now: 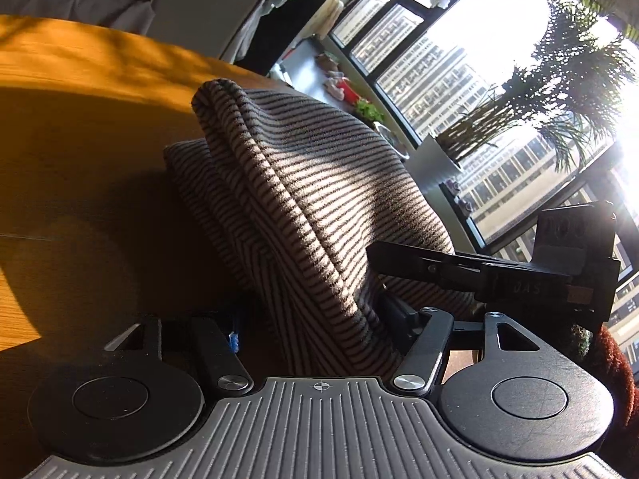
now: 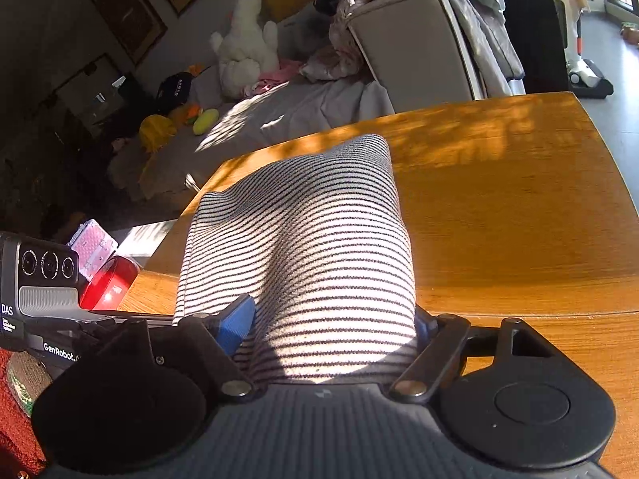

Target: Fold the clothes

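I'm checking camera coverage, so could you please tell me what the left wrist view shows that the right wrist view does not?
Only the left wrist view shows the large windows, the potted plant in front of them, and the right gripper reaching in from the side. Only the right wrist view shows the white plush toy, the yellow toys on the floor, and the grey sofa piled with clothes. Both show the striped garment bunched between the gripper fingers, and the wooden table beneath it.
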`<state>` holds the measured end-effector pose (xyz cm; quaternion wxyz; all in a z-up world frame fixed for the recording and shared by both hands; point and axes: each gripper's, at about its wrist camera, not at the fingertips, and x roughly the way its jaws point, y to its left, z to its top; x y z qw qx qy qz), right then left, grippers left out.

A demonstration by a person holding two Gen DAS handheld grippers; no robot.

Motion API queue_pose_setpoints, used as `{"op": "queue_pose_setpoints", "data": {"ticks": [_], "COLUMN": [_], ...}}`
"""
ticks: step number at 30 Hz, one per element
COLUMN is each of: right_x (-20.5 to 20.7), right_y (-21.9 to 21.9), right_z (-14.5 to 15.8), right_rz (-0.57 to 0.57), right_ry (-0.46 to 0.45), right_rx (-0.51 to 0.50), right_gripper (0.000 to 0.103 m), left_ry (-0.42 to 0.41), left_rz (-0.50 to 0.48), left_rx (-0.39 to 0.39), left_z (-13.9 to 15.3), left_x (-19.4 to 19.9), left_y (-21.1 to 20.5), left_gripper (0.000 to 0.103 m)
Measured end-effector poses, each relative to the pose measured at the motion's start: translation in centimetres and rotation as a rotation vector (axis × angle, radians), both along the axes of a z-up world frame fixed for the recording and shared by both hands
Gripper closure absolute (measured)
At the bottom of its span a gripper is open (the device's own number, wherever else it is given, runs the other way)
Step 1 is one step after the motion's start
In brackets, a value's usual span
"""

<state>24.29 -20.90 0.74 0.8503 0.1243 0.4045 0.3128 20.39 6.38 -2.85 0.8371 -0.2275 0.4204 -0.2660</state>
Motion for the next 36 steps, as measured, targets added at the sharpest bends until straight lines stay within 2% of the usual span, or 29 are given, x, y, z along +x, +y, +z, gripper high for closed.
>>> {"op": "queue_pose_setpoints", "data": {"ticks": [11, 16, 22, 27, 32, 34, 36], "right_x": [8.5, 10.6, 11.0, 9.8, 8.6, 8.1, 8.3], "right_y": [10.9, 13.5, 13.7, 12.2, 10.8, 10.2, 9.9], "right_z": [-1.1, -1.8, -2.1, -1.4, -0.8, -0.5, -1.2], "right_rz": [0.041, 0.048, 0.037, 0.042, 0.048, 0.051, 0.047], "right_ry": [-0.008, -0.026, -0.046, -0.062, -0.078, -0.085, -0.041], "right_rx": [0.065, 0.087, 0.082, 0.063, 0.044, 0.036, 0.066], "right_gripper": [0.026, 0.025, 0.022, 0.018, 0.017, 0.016, 0.016], "left_ry": [-0.032, -0.041, -0.049, -0.086, -0.223, -0.253, -0.27], "left_rz": [0.205, 0.243, 0.243, 0.269, 0.321, 0.306, 0.286], "left_rx": [0.059, 0.065, 0.063, 0.078, 0.108, 0.092, 0.058], "left_z": [0.8, 1.0, 1.0, 1.6, 5.4, 6.6, 7.3], "left_x": [4.7, 5.8, 6.6, 5.6, 5.2, 5.9, 7.1], "left_y": [9.5, 11.3, 11.8, 12.8, 13.7, 13.2, 12.6], "left_gripper": [0.033, 0.033, 0.028, 0.027, 0.029, 0.029, 0.03]}}
